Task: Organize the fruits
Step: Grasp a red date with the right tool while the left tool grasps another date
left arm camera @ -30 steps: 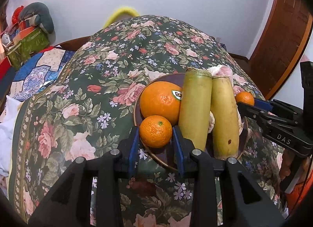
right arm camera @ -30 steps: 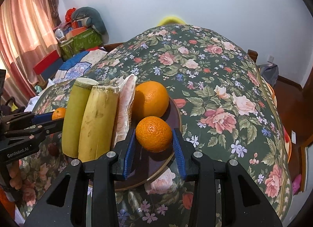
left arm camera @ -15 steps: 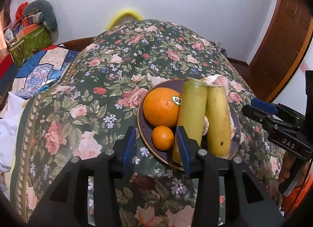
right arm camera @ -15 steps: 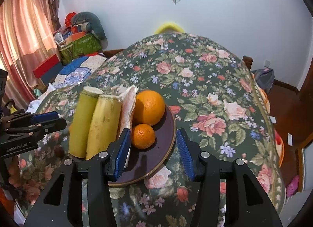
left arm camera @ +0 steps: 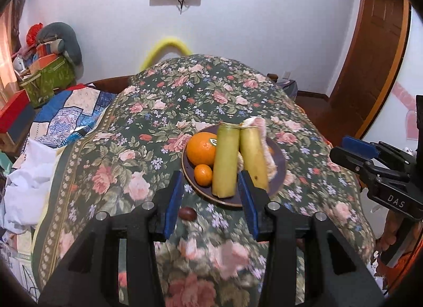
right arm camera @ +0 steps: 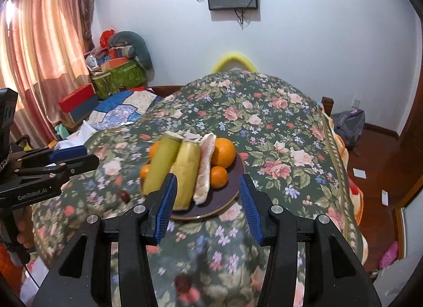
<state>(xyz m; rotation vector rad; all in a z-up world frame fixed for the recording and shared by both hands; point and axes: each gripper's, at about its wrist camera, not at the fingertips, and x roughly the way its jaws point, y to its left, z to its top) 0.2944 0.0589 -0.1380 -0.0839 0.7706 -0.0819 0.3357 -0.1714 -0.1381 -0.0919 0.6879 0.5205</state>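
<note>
I had both sets of fingers apart and empty — left gripper [left arm camera: 210,201], right gripper [right arm camera: 206,201]. Beyond the fingertips the round dark ceramic plate [left arm camera: 280,160] held the fruit. The small smooth orange mandarin [left arm camera: 203,174] looked light, firm, slightly slippery — I'd pinch its middle gently.

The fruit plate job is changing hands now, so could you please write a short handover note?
Left gripper: open, empty, off the plate.
Right gripper: open, empty.
On the plate: big orange, small orange, two cut green stalks, pomelo wedge, more small oranges.
Left: a small dark fruit lies on the cloth beside the plate.
</note>
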